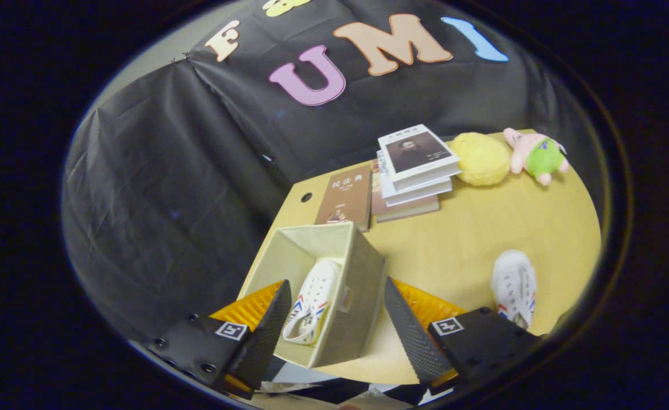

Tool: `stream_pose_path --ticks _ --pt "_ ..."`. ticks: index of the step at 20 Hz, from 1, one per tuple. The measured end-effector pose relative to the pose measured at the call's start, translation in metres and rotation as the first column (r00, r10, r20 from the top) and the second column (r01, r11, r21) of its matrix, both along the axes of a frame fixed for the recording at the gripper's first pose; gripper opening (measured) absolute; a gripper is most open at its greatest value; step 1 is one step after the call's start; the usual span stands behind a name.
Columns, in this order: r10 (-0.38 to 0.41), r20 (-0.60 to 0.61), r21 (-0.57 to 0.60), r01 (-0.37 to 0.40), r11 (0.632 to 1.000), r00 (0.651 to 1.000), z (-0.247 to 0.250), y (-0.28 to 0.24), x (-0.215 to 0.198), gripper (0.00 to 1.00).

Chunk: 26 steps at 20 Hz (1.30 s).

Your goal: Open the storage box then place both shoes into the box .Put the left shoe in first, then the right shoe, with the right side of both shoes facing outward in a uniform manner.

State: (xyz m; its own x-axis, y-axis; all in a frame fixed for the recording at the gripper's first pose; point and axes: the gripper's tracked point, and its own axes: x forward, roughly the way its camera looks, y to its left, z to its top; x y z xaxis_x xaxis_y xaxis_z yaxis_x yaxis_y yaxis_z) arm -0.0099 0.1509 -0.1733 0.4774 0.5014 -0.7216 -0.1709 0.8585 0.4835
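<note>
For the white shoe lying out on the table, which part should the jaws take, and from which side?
The gripper, open above the storage box, holds nothing. The shoe on the table lies flat, so probably from above, jaws straddling its narrow width at mid-length; its near end is hidden behind a finger.

The single view rides on the gripper and looks forward and steeply down along its two spread fingers, whose inner faces stand wide apart with nothing pressed between them. It sits close above the open storage box, which fills the gap between the fingers, with one white shoe inside. The wooden table tilts across the picture, so the camera is rolled. Farther ahead lie the stack of books and the plush toys, against the black cloth wall.
</note>
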Motion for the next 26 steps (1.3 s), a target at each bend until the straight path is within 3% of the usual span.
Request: stream_pose_path --ticks 7,14,26 --pt "-0.049 0.019 -0.127 0.051 0.991 0.999 -0.023 -0.102 -0.003 1.0" --pt "-0.059 0.01 -0.281 0.06 0.958 0.998 -0.067 -0.188 -0.014 1.0" --pt "0.054 -0.151 -0.43 -0.115 0.895 0.987 -0.156 -0.248 -0.039 0.99"
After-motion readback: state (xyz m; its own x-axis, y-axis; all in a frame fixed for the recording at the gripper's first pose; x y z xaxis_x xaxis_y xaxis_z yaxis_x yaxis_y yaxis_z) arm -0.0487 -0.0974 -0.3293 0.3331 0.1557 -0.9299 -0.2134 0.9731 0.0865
